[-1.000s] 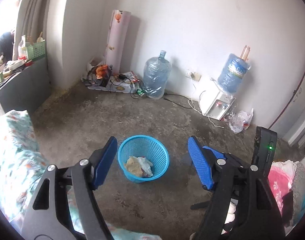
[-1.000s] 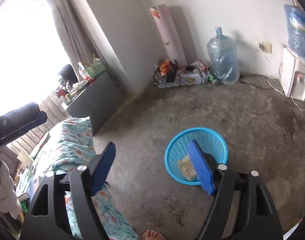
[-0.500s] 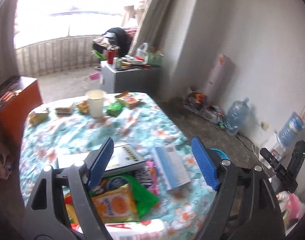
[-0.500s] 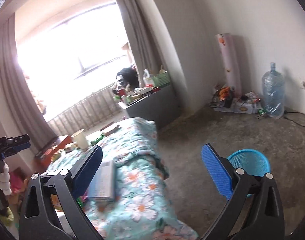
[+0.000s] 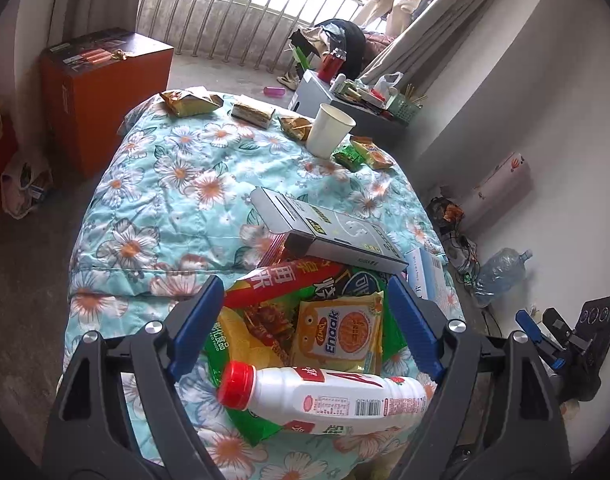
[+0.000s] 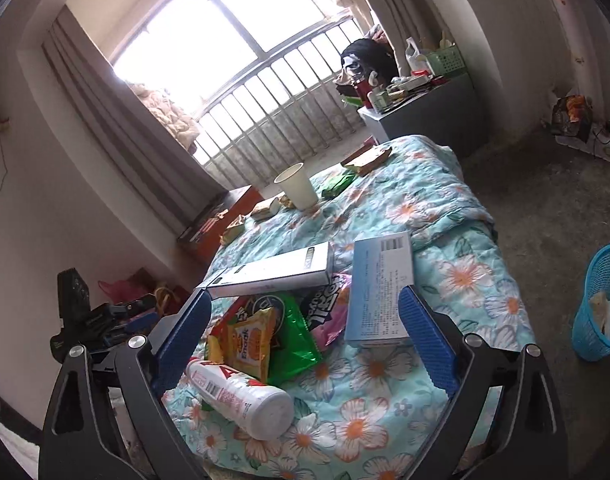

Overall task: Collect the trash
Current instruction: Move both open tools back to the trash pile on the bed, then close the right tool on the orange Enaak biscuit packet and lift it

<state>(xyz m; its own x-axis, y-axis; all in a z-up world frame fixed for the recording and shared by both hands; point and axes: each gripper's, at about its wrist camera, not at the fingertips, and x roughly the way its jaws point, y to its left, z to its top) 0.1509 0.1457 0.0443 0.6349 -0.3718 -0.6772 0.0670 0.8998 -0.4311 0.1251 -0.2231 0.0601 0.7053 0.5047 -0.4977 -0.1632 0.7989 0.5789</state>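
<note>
My left gripper (image 5: 305, 328) is open and empty above a pile of snack wrappers (image 5: 337, 336) on a table with a floral cloth (image 5: 165, 184). A white bottle with a red cap (image 5: 325, 396) lies just below its fingers. A grey box (image 5: 325, 232) lies behind the pile. My right gripper (image 6: 305, 340) is open and empty over the same pile (image 6: 265, 332), with the bottle (image 6: 241, 400) near its left finger and a blue box (image 6: 379, 288) by its right finger. The blue trash basket (image 6: 601, 304) stands on the floor at right.
A paper cup (image 5: 329, 130) and more wrappers (image 5: 189, 102) lie at the table's far end. An orange cabinet (image 5: 101, 80) stands to the left. A grey side table with clutter (image 6: 421, 92) stands by the window. A water jug (image 5: 501, 276) is by the wall.
Both grippers have swung away from the blue basket on the floor to above the trash pile on the floral table. Both stay open and empty.
</note>
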